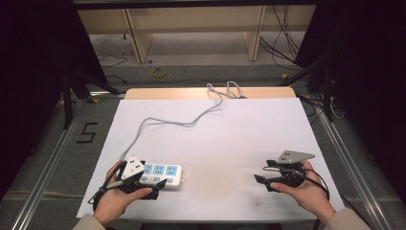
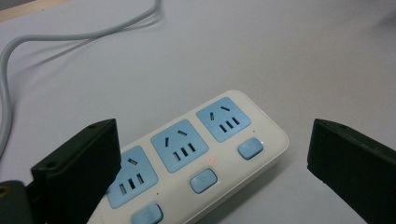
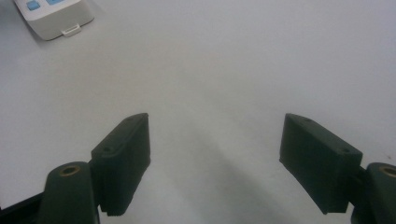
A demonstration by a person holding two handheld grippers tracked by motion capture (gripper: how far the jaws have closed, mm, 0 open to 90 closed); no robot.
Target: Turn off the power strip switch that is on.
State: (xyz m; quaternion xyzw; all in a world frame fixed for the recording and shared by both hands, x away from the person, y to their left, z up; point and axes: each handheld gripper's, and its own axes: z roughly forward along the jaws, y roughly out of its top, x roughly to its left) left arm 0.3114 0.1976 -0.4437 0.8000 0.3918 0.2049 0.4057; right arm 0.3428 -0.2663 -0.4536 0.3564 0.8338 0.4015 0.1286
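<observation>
A white power strip (image 1: 165,173) with three blue socket faces and blue switches lies at the front left of the white table sheet (image 1: 225,139). Its grey cable (image 1: 182,122) snakes off toward the back edge. My left gripper (image 1: 152,178) is open over the strip's near end. In the left gripper view the power strip (image 2: 205,149) lies between the wide jaws of my left gripper (image 2: 212,140), and a tiny red light glows by the middle switch. My right gripper (image 1: 261,173) stands open at the front right, with nothing between the jaws of the right gripper (image 3: 215,140). The strip's end (image 3: 53,16) shows far off.
The cable (image 2: 46,39) curves across the sheet behind the strip. A wooden table edge (image 1: 206,92) runs along the back, where the cable loops over it. Beyond stand shelf legs and floor cables. A "5" mark (image 1: 87,132) is on the floor at left.
</observation>
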